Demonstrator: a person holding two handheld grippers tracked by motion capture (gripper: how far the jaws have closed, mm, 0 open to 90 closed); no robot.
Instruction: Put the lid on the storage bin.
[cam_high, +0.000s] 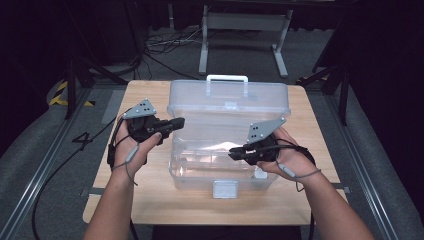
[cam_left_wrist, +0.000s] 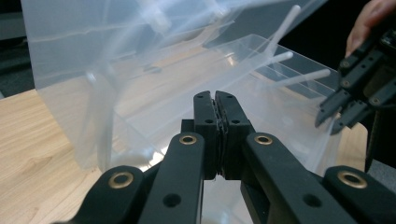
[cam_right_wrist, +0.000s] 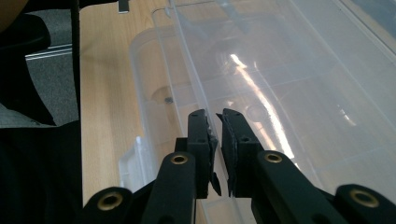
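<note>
On the table (cam_high: 150, 200), both hand-held grippers, left (cam_high: 177, 121) and right (cam_high: 233, 154), are closed and empty beside the clear box (cam_high: 227, 150), seemingly for handling its raised lid (cam_high: 227, 100).

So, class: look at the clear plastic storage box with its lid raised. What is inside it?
Nothing lies inside the clear box: its bare bottom shows glare and the wooden table through it. The right gripper covers a small part of the interior.

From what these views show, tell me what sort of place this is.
Probably a lab or recording studio, not a home. A small wooden table stands alone on grey carpet with metal floor rails, loose cables and dark surroundings. A clear plastic box sits open on it.
</note>
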